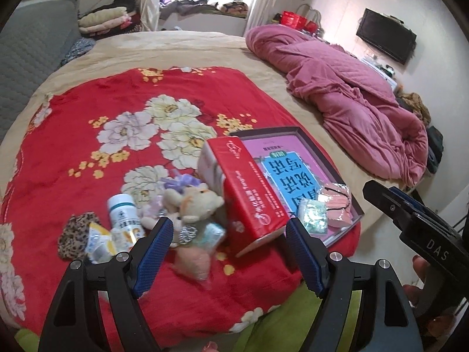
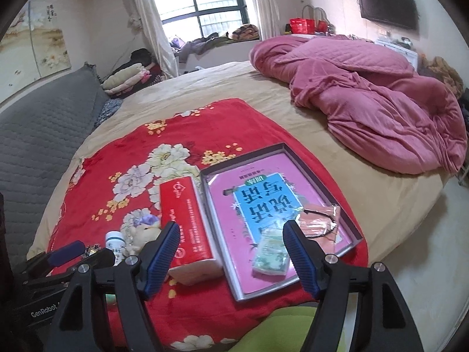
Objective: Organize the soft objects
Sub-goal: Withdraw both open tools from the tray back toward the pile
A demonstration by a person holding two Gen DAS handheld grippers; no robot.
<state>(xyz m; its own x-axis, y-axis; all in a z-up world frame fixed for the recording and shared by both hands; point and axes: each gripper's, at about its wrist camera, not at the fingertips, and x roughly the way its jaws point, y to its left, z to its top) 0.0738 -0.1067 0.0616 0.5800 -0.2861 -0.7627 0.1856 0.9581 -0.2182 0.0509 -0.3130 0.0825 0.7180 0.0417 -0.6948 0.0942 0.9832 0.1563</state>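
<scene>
From the left wrist view, the left gripper (image 1: 228, 228) hangs spread and empty above the pile on the red blanket (image 1: 88, 135), so I would bring it down squarely over the plush toy (image 1: 193, 202), clear of the pill bottle (image 1: 124, 211) and the red tissue pack (image 1: 243, 187). From the right wrist view, the right gripper (image 2: 230, 233) is likewise spread and empty over the box tray (image 2: 322, 176), where a small packet (image 2: 271, 253) and masks (image 2: 319, 226) already lie; keep it clear.

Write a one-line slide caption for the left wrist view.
Open left gripper above a plush toy and red tissue pack on a floral blanket.
</scene>
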